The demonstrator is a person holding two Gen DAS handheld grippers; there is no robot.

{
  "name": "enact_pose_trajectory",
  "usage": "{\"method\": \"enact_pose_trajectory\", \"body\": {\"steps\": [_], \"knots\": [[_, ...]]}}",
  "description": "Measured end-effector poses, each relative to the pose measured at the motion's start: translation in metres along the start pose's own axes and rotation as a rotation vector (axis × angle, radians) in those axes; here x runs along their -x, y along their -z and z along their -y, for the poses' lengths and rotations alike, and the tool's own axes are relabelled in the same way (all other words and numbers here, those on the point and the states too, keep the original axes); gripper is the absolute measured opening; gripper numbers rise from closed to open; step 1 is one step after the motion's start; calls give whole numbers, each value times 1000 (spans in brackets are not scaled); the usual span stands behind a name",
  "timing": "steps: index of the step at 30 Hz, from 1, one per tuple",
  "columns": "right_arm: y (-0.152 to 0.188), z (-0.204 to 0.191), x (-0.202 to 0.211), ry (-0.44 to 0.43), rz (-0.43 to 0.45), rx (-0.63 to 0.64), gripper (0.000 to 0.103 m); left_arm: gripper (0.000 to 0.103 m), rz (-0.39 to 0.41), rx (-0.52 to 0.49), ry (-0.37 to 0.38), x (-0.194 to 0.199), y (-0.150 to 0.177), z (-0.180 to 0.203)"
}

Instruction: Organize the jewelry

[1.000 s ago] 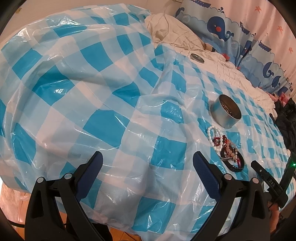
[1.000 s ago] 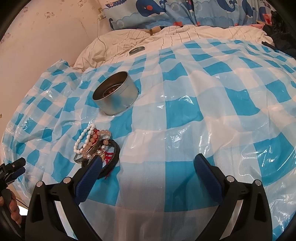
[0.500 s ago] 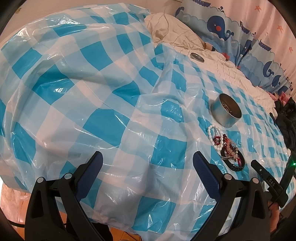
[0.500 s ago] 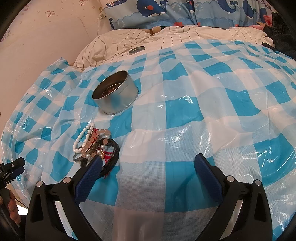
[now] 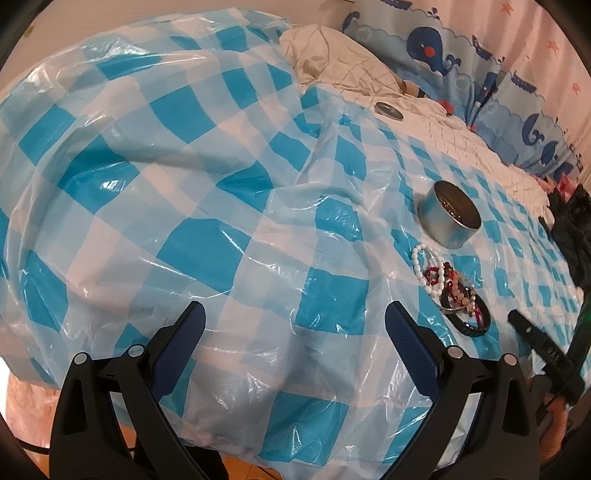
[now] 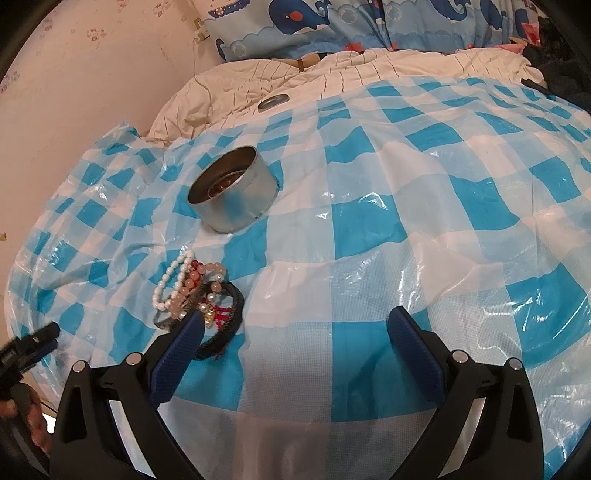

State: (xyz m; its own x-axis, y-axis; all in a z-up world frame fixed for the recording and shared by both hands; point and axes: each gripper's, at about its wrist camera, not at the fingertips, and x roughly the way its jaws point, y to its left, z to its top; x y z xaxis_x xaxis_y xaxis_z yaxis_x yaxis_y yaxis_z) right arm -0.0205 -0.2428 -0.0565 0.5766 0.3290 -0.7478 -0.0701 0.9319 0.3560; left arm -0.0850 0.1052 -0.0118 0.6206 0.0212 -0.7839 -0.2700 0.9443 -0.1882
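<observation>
We held left gripper (image 5: 293,325) jaws apart, empty | right gripper (image 6: 294,330) jaws apart, empty | bracelets (image 6: 199,291) heaped just beside tin (image 6: 232,192) | tin's lid (image 6: 273,101) well beyond tin

Black claws (image 5: 293,325), blue pads (image 5: 408,339)

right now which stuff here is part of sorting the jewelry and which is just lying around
For the job:
- pile of bracelets
- open round tin, something already inside
- tin lid on the cream bedding
- left tongs and right tongs, both open and empty

Just lying about:
- checked plastic sheet
- whale-print pillow
- dark clothing
</observation>
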Motion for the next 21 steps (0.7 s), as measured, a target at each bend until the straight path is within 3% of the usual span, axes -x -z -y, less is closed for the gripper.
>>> {"method": "enact_pose_trajectory", "body": {"steps": [9,21], "knots": [[-6,-6,8,-23,24,-9,96,94,35,-121,-53,-4,-5,25],[-9,-32,15,-15,56,106,96,94,95,-192,47,-15,-32,71]]}}
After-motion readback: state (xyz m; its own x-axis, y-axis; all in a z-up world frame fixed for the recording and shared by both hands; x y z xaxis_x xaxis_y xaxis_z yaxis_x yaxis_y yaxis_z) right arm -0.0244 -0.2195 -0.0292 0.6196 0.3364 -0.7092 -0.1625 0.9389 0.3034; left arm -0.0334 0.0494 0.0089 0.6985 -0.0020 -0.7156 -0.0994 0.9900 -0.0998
